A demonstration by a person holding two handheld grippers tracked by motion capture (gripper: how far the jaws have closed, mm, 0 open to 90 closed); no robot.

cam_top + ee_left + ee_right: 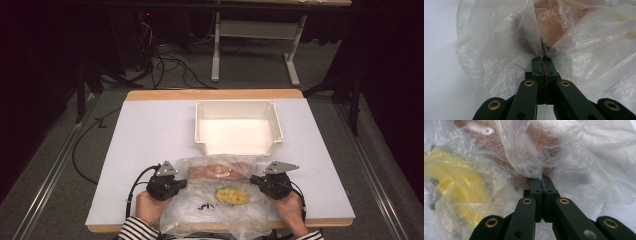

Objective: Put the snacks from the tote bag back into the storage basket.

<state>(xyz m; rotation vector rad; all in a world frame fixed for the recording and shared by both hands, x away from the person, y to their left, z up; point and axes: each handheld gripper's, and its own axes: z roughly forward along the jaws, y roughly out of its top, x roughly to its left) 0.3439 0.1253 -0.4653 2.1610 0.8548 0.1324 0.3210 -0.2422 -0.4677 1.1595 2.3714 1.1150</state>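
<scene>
Basically both grippers are clamped on the clear plastic bag (215,200), one at each side. On the high view the bag lies at the near edge of the white table (150,135), around 6 o'clock from the empty white bin (239,126), apart from it. Left gripper (181,184) is at the bag's 9 o'clock edge; in the left gripper view its jaws are pressed together with a pinch of film (534,47) caught at the tips. Right gripper (255,180) is at the bag's 3 o'clock edge; the right gripper view shows the same thing, jaws clenched on a fold of the bag (529,165).

Inside the bag: a reddish-brown item (217,172) toward 12 o'clock, a yellow item (231,195) just below it toward 5 o'clock, close together; can't tell if they touch. What they are is not clear through the film. Black marks (205,206) show on the bag near 7 o'clock. Striped sleeve (137,229) on the left forearm at the bottom edge.
</scene>
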